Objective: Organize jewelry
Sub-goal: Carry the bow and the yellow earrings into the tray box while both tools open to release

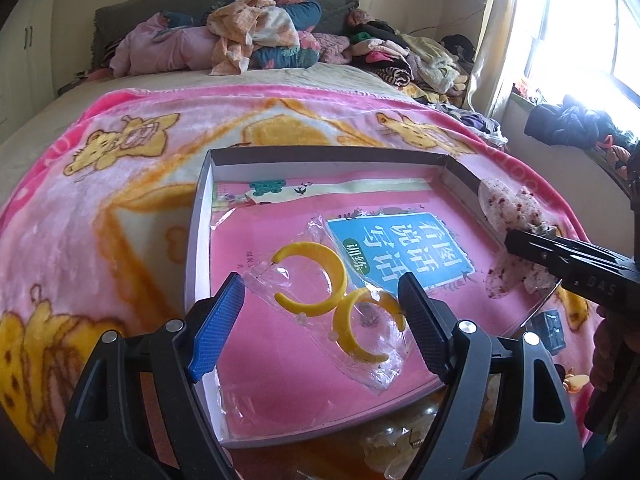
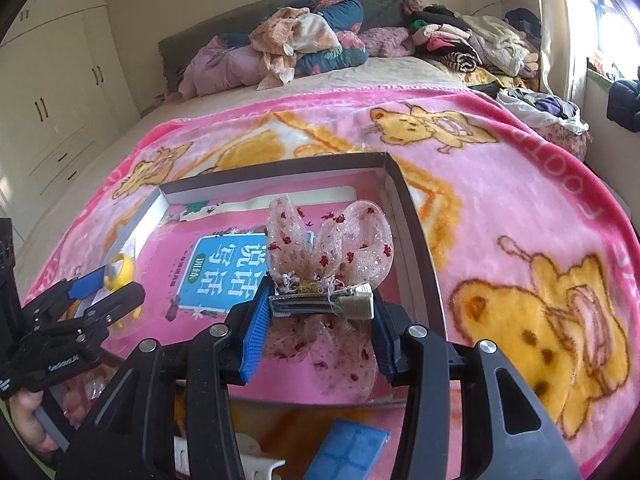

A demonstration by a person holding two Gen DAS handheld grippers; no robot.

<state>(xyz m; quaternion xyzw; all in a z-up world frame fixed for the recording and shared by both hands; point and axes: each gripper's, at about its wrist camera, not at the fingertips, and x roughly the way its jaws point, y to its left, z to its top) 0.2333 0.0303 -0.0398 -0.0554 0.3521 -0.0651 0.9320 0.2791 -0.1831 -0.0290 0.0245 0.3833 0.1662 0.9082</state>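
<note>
A shallow grey box (image 1: 199,216) lies on the pink blanket, lined with a pink book (image 1: 280,364). Inside it lies a clear bag with two yellow C-shaped earrings (image 1: 316,280). My left gripper (image 1: 320,308) is open and empty, its jaws standing on either side of the bag, just above it. My right gripper (image 2: 318,320) is shut on a pink gauze bow hair clip (image 2: 328,248), holding its metal clip (image 2: 320,305) over the box's right part. The bow also shows in the left wrist view (image 1: 508,204). The earrings show in the right wrist view (image 2: 118,276).
The pink cartoon blanket (image 1: 120,200) covers the bed. Piled clothes and bedding (image 1: 256,36) sit at the headboard. A blue ridged piece (image 2: 348,452) and white items lie in front of the box. A small dark box (image 1: 550,328) sits by its right corner.
</note>
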